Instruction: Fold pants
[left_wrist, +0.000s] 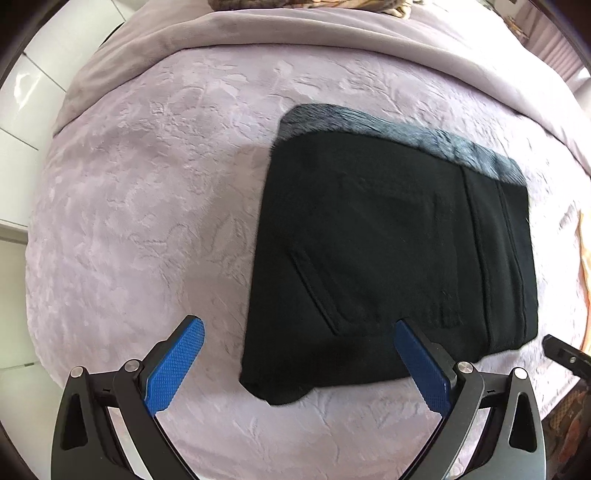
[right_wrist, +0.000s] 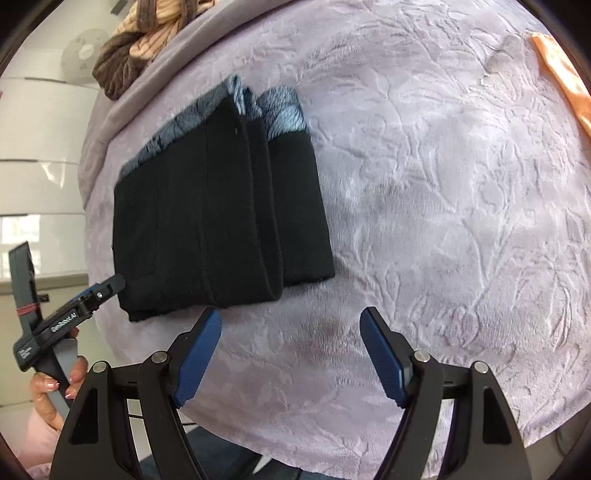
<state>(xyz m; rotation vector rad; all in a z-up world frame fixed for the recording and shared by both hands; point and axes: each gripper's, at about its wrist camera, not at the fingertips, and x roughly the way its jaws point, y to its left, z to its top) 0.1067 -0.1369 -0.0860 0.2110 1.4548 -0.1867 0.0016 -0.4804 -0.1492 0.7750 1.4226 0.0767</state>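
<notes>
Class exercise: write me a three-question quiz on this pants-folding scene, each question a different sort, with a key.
1. True or false: the black pants lie spread out at full length on the lilac blanket.
2. Which hand-held gripper is near the pants' corner? A) left hand-held gripper B) right hand-held gripper
3. Fill in: both grippers' jaws are ___.

Key: 1 false, they are folded; 2 A; 3 open.

Home bedroom, bed w/ mauve embossed plush blanket (left_wrist: 147, 184), white cupboards (right_wrist: 40, 177) beside
</notes>
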